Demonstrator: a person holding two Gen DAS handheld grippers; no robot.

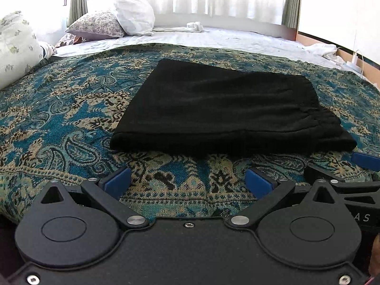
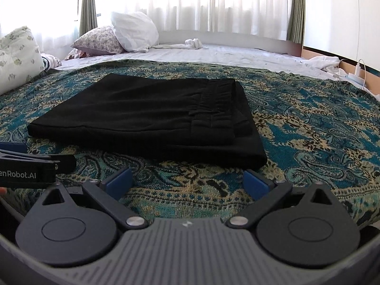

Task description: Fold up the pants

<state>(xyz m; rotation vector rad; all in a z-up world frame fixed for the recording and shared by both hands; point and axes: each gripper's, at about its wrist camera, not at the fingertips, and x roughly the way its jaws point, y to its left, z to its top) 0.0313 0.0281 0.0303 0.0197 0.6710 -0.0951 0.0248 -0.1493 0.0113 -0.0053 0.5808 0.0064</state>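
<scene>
— Between the blue pads (image 1: 117,180) of the left tongs (image 1: 187,181), what is showing?

— Only patterned bedspread (image 1: 71,118); the jaws are standing wide apart and gripping nothing. The right tongs (image 2: 187,181) are gaping just the same, also holding nothing, hovering low over the near edge of the bed.

— And the two are sitting side by side?

— Yes, each one's fingers are poking into the other camera's edge.

— Where are the pants lying?

— The black pants (image 2: 142,116) are resting folded into a flat rectangle on the bedspread, just beyond both tongs and apart from them. The gathered waistband (image 2: 216,99) is lying on top, toward the right side of the stack.

— Farther out?

— A white sheet (image 2: 225,54) is stretching past the bedspread, with pillows (image 2: 133,32) leaning at the far left and bright curtains (image 2: 213,2) hanging behind.
</scene>
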